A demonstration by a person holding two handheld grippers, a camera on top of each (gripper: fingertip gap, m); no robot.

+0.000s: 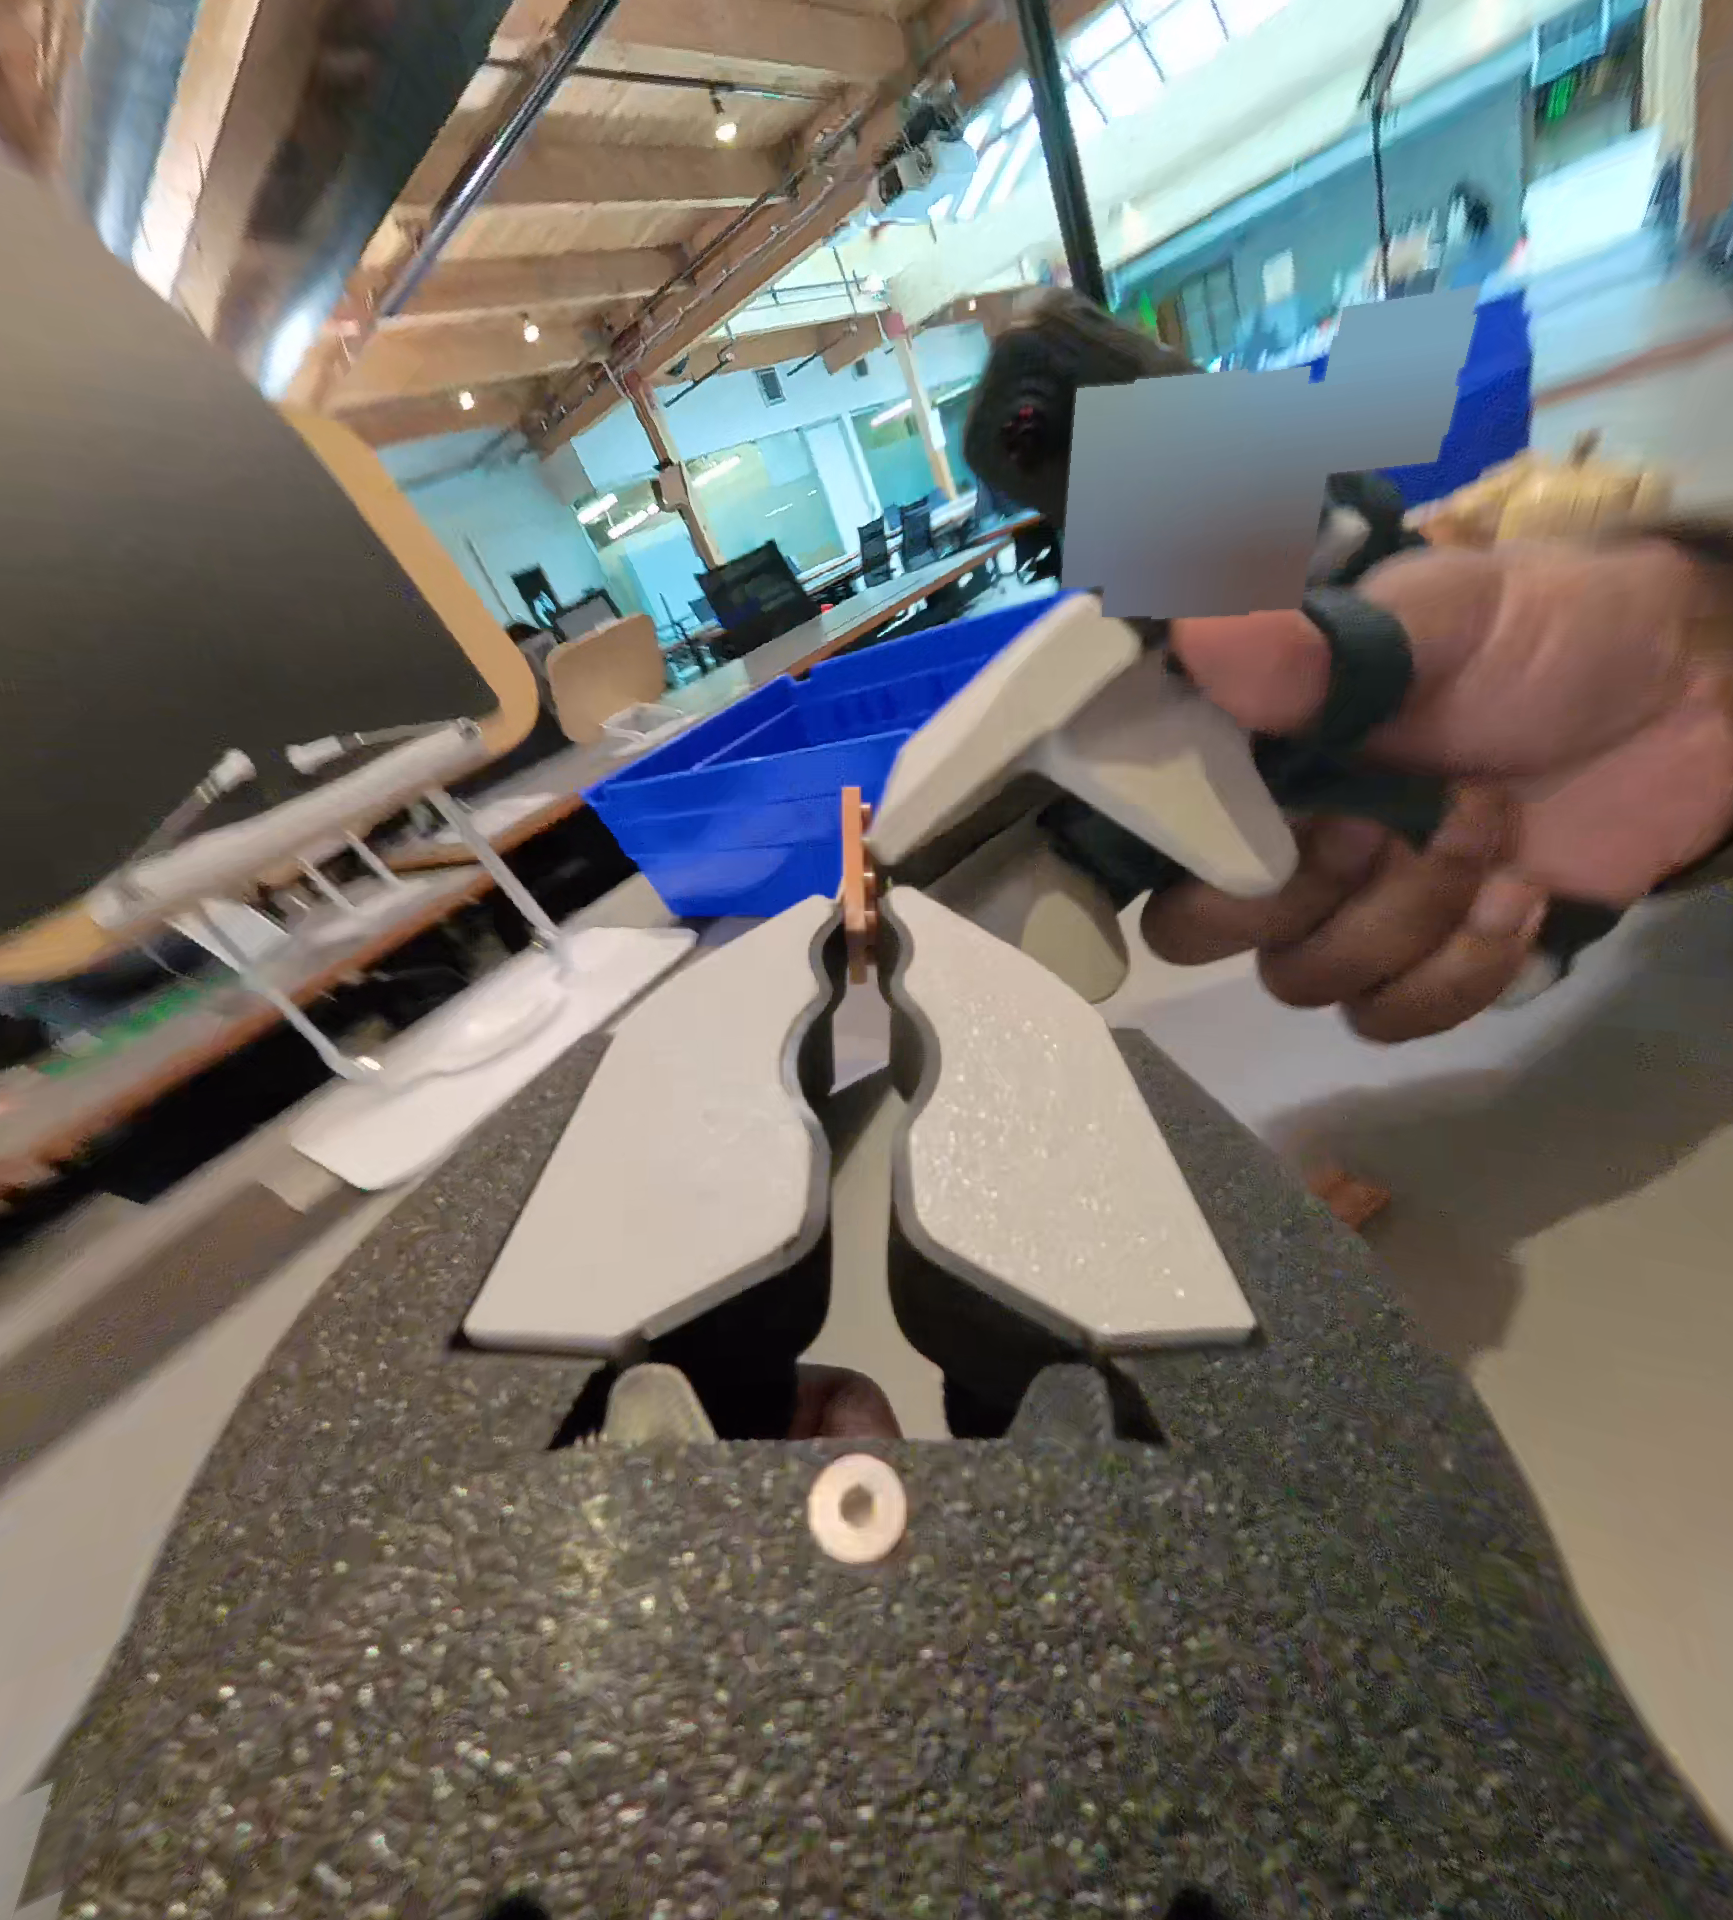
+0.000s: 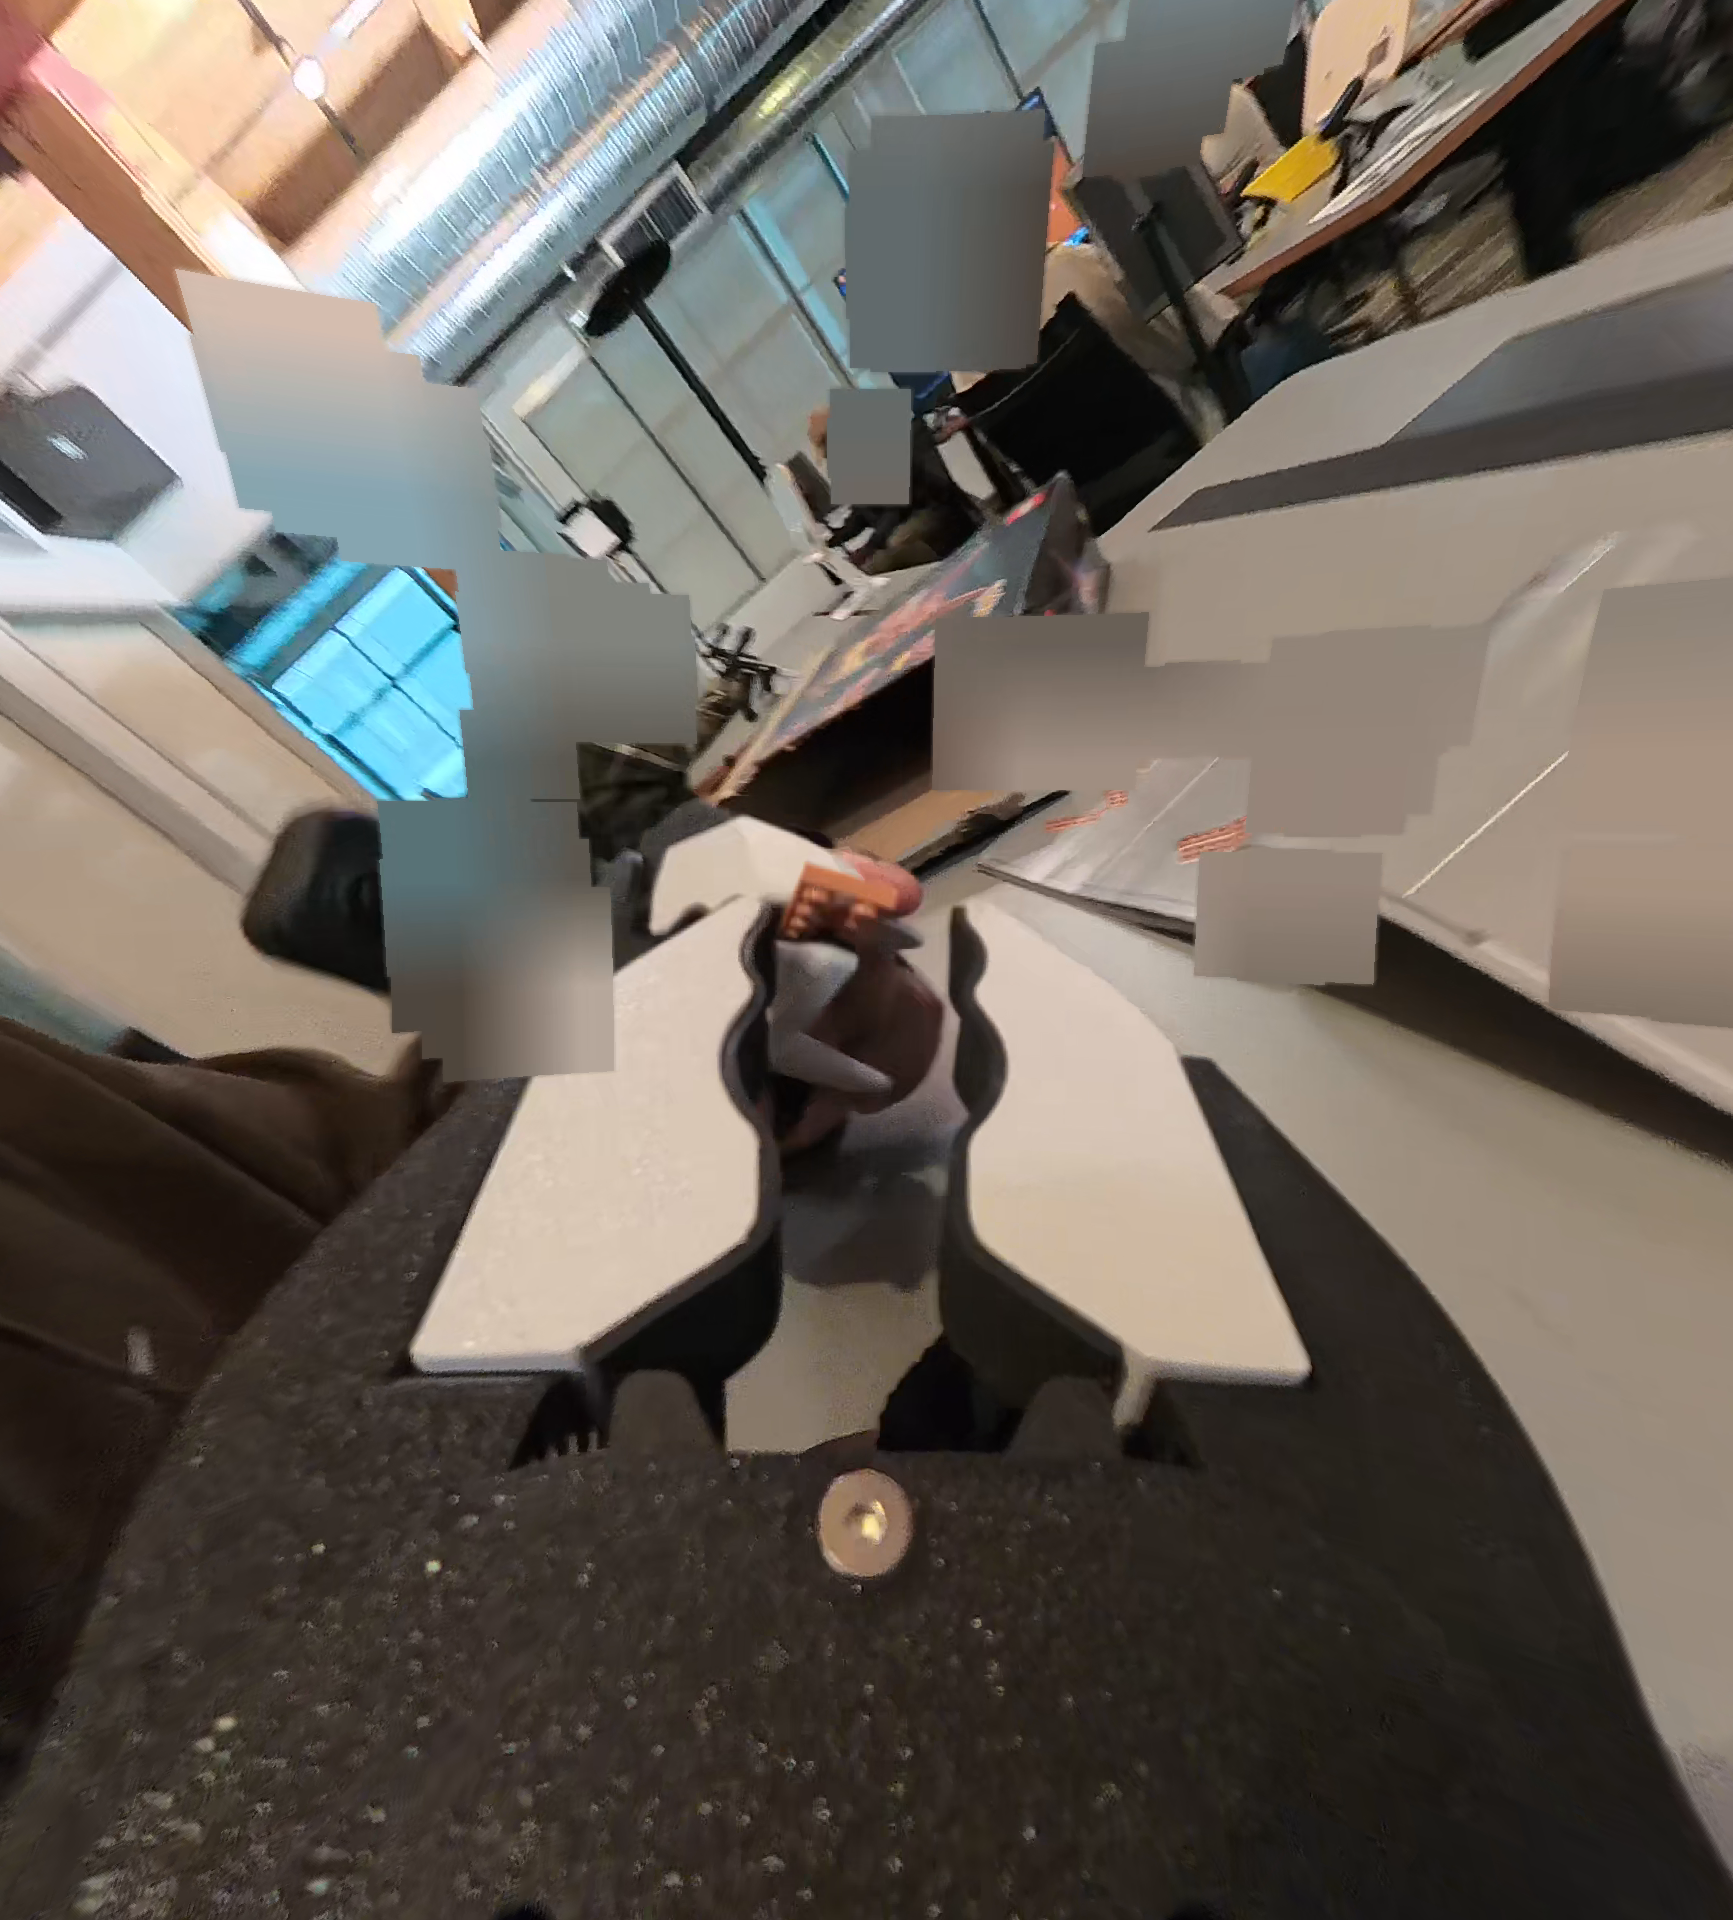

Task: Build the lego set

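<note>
Open office, exposed wood beams overhead, long desks and chairs in the back; work surface is a pale grey counter (image 1: 1620,1403). Both views are motion-blurred. Left tongs (image 1: 860,914) are closed on a thin brown lego plate (image 1: 856,883), held edge-on and upright at the very tips, lifted clear of the counter. In the left wrist view the right tongs (image 1: 877,842) come in from the right, gripped by a hand (image 1: 1527,769), tips just beside the plate's upper edge; can't tell whether they touch it. In the right wrist view the right tongs (image 2: 857,925) show a clear gap between the fingers, nothing pinched, and the plate (image 2: 836,902) sits just past the tips with its studded face toward the camera, held by the left tongs' pale fingers (image 2: 727,873). Blue bin (image 1: 737,810) sits on the counter behind the tongs. Another small brown piece (image 1: 1350,1195) lies on the counter to the right, partly blurred. Brown sleeve (image 2: 114,1195) at the left edge of the right wrist view.
</note>
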